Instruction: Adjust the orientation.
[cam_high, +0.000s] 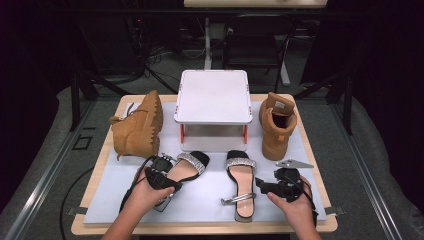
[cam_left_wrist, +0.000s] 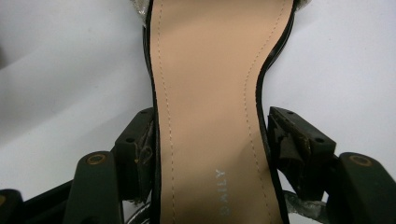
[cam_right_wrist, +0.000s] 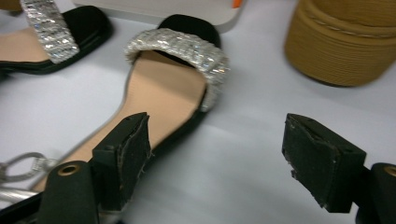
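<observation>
L claw (cam_high: 167, 182) straddles left sandal (cam_high: 186, 170), pads barely off; R claw (cam_high: 260, 185) released beside right sandal (cam_high: 241, 182) – careless lift could drop sandal.

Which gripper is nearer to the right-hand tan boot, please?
Right. The right gripper lies open just below the upright tan boot, beside the right sandal; the left gripper straddles the left sandal across the table.

The insole of the left sandal (cam_left_wrist: 210, 107) carried faint pale print reading "DAILY", set lengthwise near the heel. The white label inside the right boot (cam_high: 279, 105) was too small to read.
</observation>
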